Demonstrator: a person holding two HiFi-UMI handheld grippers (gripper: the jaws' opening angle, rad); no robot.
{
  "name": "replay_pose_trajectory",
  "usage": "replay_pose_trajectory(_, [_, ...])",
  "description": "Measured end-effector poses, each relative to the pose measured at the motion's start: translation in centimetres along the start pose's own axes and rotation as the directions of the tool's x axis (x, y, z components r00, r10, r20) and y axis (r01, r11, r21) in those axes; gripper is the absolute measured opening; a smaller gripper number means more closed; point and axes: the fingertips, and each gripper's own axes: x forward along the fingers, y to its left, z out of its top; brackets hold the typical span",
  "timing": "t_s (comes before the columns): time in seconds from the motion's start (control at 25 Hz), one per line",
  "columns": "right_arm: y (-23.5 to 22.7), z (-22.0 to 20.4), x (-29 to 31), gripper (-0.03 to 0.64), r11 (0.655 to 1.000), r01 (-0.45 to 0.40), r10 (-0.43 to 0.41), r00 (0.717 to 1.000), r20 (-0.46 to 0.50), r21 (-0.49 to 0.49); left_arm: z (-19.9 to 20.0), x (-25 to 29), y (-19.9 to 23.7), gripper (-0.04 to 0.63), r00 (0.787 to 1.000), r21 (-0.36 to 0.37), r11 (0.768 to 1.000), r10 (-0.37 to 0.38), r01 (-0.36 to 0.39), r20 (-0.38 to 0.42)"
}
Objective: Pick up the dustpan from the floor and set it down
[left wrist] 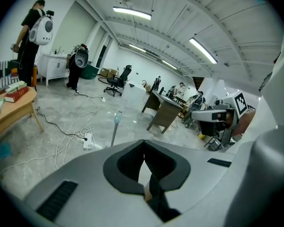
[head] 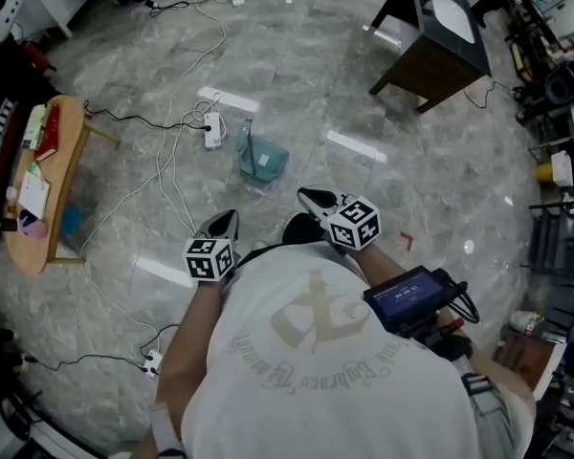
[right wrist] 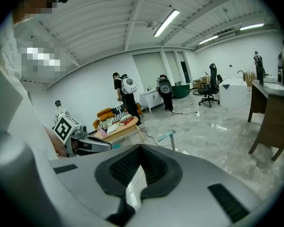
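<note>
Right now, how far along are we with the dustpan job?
Nothing looks done yet: the dustpan sits on the floor, untouched. In hand: nothing; the left gripper and right gripper are shut, empty, short of it. Left: reach, grasp, lift, set it down.

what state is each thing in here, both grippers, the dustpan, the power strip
left gripper: shut, empty, held above the floor
right gripper: shut, empty, held above the floor
teal dustpan: standing on the floor, handle upright, neither gripper touching it
white power strip: lying on the floor beside the dustpan, cables running to it
</note>
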Motion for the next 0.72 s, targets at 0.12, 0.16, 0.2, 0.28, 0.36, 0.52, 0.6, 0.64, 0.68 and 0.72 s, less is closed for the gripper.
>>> replay_pose_trajectory(0.12, [-1.2,0.3,0.1,0.017,0.999,0.004,-0.005,1.0,0.013,0.038,0.4,0.9,-0.1,0.012,0.999,0.014,1.0,-0.01,0.011,-0.032])
replay_pose_trajectory(0.16, [-1.7,0.4,0.3,0.017,0.999,0.008,-0.009,1.0,0.019,0.047,0.5,1.2,0.0,0.012,0.999,0.018,1.0,-0.011,0.011,-0.04])
replay_pose_trajectory(0.2, [-2.1,0.6,0.5,0.018,0.999,0.008,-0.009,1.0,0.025,0.05,0.7,1.5,0.2,0.012,0.999,0.022,1.0,-0.008,0.009,-0.045])
replay_pose_trajectory(0.28, [-2.6,1.0,1.4,0.018,0.999,-0.007,0.006,1.0,0.029,0.033,1.5,2.1,1.0,0.012,0.999,0.029,1.0,0.003,-0.002,-0.05])
replay_pose_trajectory(0.36, [-2.9,1.4,2.4,0.018,0.999,-0.037,0.037,0.999,0.02,0.004,2.2,2.8,1.8,0.012,0.999,0.027,1.0,0.015,-0.014,-0.051])
replay_pose_trajectory(0.52, [-5.5,2.8,4.0,0.018,0.996,-0.091,0.091,0.996,0.024,-0.01,4.0,5.4,2.8,0.012,0.997,0.021,0.999,0.028,-0.026,-0.066])
replay_pose_trajectory(0.6, [-7.4,3.6,4.6,0.018,0.996,-0.093,0.093,0.995,0.022,-0.007,5.2,6.9,2.9,0.012,0.997,0.024,0.999,0.029,-0.027,-0.073])
replay_pose_trajectory(0.64, [-8.1,3.8,4.7,0.018,0.996,-0.091,0.091,0.996,0.019,-0.003,5.5,7.4,2.9,0.012,0.997,0.024,0.999,0.028,-0.026,-0.077])
replay_pose_trajectory(0.68, [-8.5,3.9,4.8,0.018,0.996,-0.09,0.09,0.996,0.017,0.0,5.8,7.7,2.9,0.012,0.996,0.025,0.999,0.025,-0.023,-0.081])
replay_pose_trajectory(0.72, [-8.7,3.9,4.9,0.017,0.996,-0.089,0.089,0.996,0.015,0.004,6.0,7.9,2.9,0.012,0.996,0.028,0.999,0.023,-0.021,-0.087])
